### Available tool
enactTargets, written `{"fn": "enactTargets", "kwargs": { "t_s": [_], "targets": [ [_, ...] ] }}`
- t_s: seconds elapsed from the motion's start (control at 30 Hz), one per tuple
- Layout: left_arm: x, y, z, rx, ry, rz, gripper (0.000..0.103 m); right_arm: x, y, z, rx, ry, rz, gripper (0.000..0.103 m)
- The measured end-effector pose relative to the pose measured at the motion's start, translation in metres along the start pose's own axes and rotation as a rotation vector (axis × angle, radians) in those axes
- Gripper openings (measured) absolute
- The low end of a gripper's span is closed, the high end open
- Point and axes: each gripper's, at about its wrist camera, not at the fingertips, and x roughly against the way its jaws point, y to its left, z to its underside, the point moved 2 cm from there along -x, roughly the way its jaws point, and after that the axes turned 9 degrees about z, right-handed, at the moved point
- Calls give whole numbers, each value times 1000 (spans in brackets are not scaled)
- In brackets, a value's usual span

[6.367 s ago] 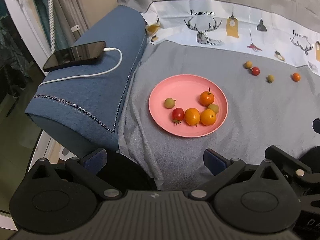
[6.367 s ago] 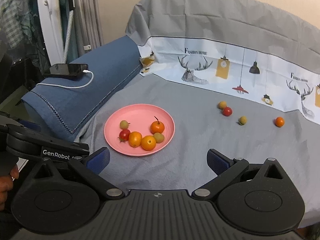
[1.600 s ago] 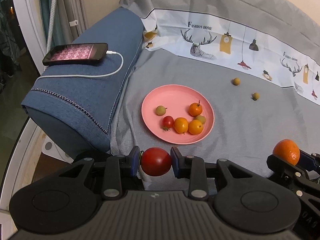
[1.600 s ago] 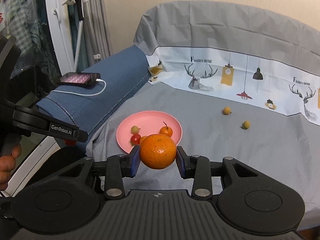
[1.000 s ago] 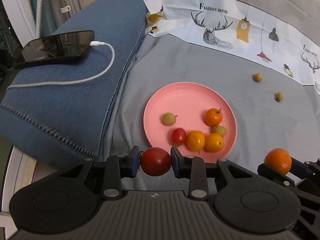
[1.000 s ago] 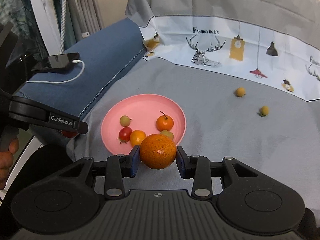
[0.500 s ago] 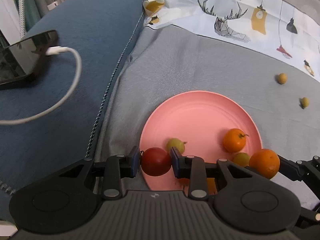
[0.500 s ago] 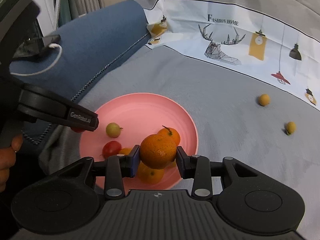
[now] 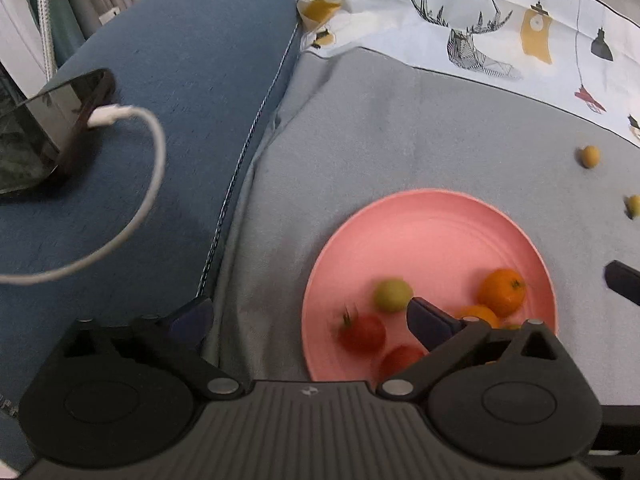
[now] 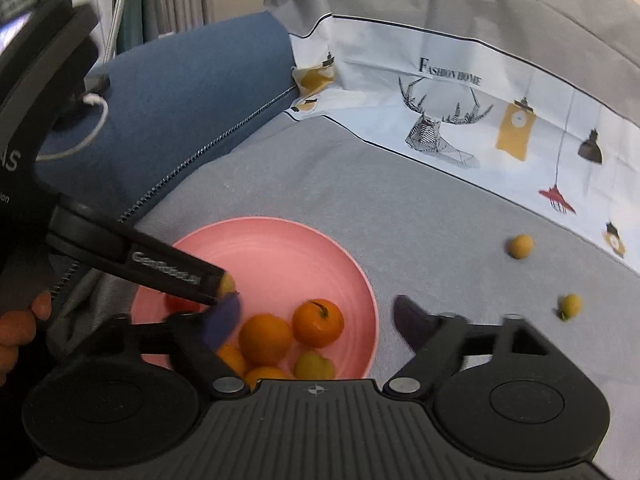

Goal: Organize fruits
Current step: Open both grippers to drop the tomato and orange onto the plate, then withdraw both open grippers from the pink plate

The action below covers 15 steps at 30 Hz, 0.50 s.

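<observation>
Opening over the pink plate (image 9: 436, 220), both hand-held grippers had just let go of their fruit. The left hand-held gripper (image 9: 308, 316) stood wide, nothing between its jaws, where half a second earlier it had pinched a red tomato; a tomato (image 9: 400, 358) now lay at the plate's near edge, beside another tomato (image 9: 362, 332) with a stem. The right hand-held gripper (image 10: 316, 320) had likewise been spreading and was empty; the orange (image 10: 266, 340) it had carried sat in the plate, touching a stemmed orange (image 10: 318, 322) to its right. A green fruit (image 9: 392, 295) lay a little farther in, and more fruit crowded the near rim.

Judging by this, the two deliveries looked done. Two small fruits remained on the grey bed cover, far right of the plate: a yellow one (image 10: 521, 246) and a greenish one (image 10: 570, 306). Those were likely the last to collect.
</observation>
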Motion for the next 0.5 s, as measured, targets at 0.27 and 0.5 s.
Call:
{"fn": "enactTargets", "kwargs": {
  "t_s": [0.27,0.5],
  "targets": [
    [55,-1,38,27,4,27,103,57,-9,25,-92,58,1,96],
    [106,-8,81,19,-27,11,103,123,3,42,-46,-20,21,101]
  ]
}}
